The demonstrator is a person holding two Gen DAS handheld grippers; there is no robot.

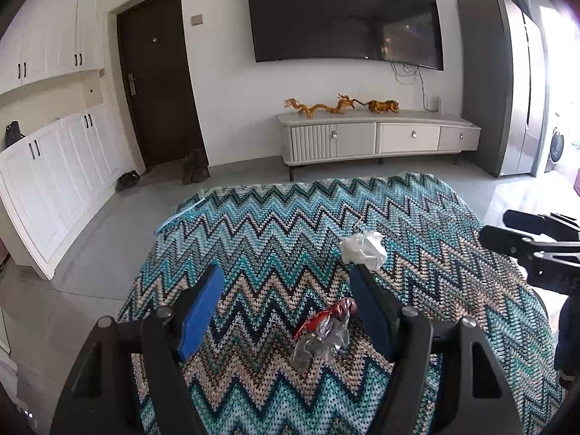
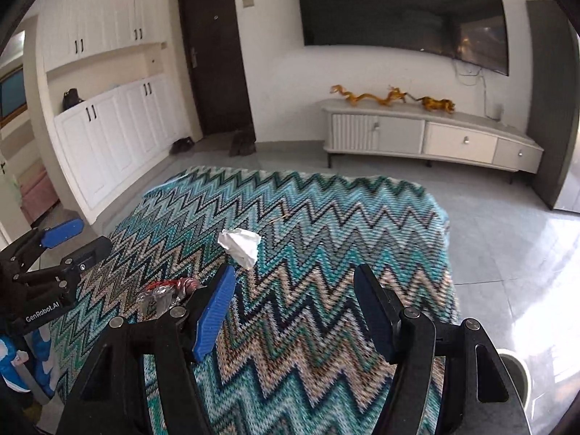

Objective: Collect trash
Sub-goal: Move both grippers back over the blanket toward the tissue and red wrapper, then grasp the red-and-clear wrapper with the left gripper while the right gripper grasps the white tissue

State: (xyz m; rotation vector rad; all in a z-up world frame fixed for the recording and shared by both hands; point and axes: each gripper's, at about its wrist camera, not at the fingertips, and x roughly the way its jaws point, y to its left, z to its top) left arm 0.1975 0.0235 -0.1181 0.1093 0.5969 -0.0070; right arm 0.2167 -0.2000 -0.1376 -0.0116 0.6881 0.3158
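Zigzag blanket (image 1: 275, 239) under crinkled wrapper (image 1: 322, 330) between spread left fingers (image 1: 201, 308); right fingers (image 2: 214, 308) likewise spread, empty.

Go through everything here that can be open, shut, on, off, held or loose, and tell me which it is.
Left hand-held gripper: open, holding nothing.
Right hand-held gripper: open, holding nothing.
Crumpled white tissue: loose on the zigzag blanket, not held.
Red and clear wrapper: loose on the blanket, between the left fingers, untouched.
Television: off, screen dark.
Front door: shut.
TV stand drawers: shut.
White cabinets: doors shut.
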